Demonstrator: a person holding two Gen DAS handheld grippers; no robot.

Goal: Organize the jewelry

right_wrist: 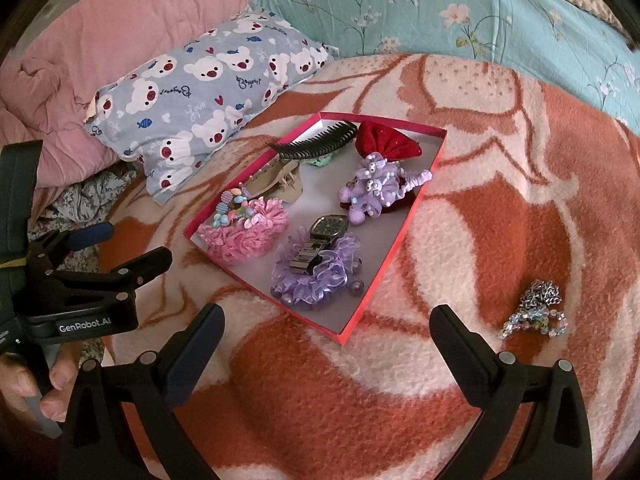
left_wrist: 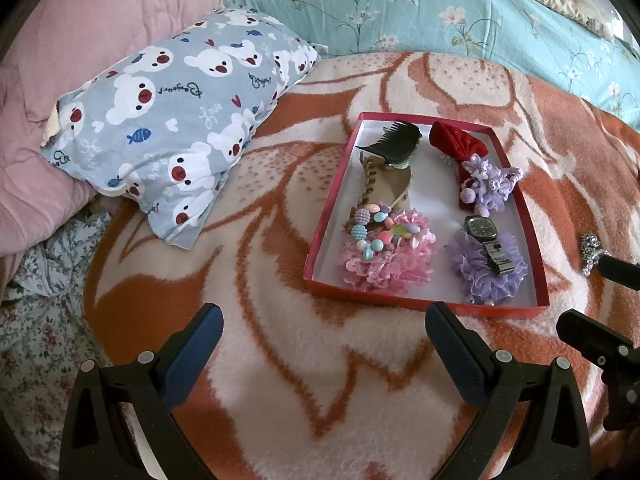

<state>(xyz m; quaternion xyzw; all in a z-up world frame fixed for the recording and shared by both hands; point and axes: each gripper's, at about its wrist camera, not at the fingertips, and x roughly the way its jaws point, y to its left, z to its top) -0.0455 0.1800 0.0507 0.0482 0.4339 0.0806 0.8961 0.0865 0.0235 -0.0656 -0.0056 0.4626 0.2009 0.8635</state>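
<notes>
A red box (left_wrist: pixel 320 236) (right_wrist: pixel 396 240) with a white floor lies on the orange and white blanket. It holds a black comb (left_wrist: pixel 394 142), a beige claw clip (left_wrist: pixel 390 188), a red bow (left_wrist: pixel 456 140), a purple hair tie (right_wrist: pixel 376 188), a watch (right_wrist: pixel 320 240) on a purple scrunchie (left_wrist: pixel 488 272), and a bead bracelet (left_wrist: pixel 376 232) on a pink scrunchie (right_wrist: pixel 244 236). A silver chain with a bead bracelet (right_wrist: pixel 536 312) lies on the blanket right of the box. My left gripper (left_wrist: pixel 324 356) is open and empty before the box. My right gripper (right_wrist: pixel 328 356) is open and empty near the box's front corner.
A bear-print pillow (left_wrist: pixel 172 128) lies left of the box. A pink quilt (left_wrist: pixel 80 40) and a teal floral quilt (left_wrist: pixel 440 12) lie behind. The right gripper shows at the right edge of the left wrist view (left_wrist: pixel 600 308).
</notes>
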